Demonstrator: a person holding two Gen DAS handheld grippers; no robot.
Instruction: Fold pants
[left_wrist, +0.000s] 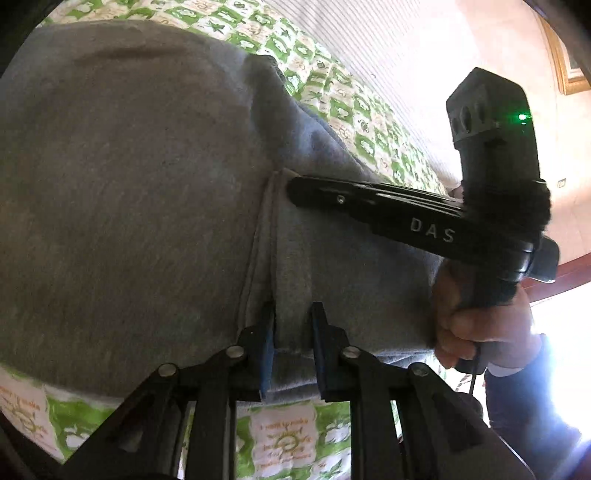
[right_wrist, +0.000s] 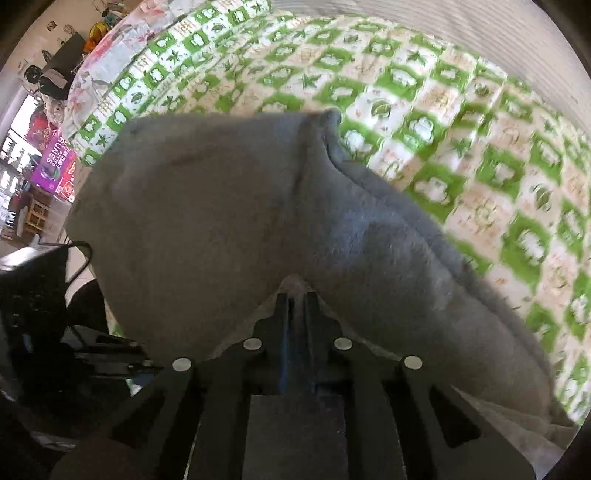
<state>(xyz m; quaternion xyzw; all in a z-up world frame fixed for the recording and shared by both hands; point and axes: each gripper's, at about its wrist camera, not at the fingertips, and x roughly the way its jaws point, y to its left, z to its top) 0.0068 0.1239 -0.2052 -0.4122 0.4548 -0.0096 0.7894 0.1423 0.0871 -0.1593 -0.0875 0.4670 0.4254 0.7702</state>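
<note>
Grey sweatpants (left_wrist: 129, 184) lie on a bed with a green and white patterned cover (left_wrist: 332, 96). My left gripper (left_wrist: 293, 314) is at their near edge, jaws slightly apart with a fold of grey fabric between the blue pads. My right gripper (left_wrist: 291, 188) reaches in from the right, shut on the pants at a seam. In the right wrist view the right gripper (right_wrist: 296, 295) is shut on a pinch of the grey pants (right_wrist: 221, 206), which drape away over the bed cover (right_wrist: 461, 155).
A striped sheet (left_wrist: 388, 48) lies beyond the patterned cover. A floral pillow (right_wrist: 110, 70) sits at the far left of the bed. Shelves and a purple box (right_wrist: 55, 162) stand beside the bed. The left gripper's body (right_wrist: 33, 314) shows at left.
</note>
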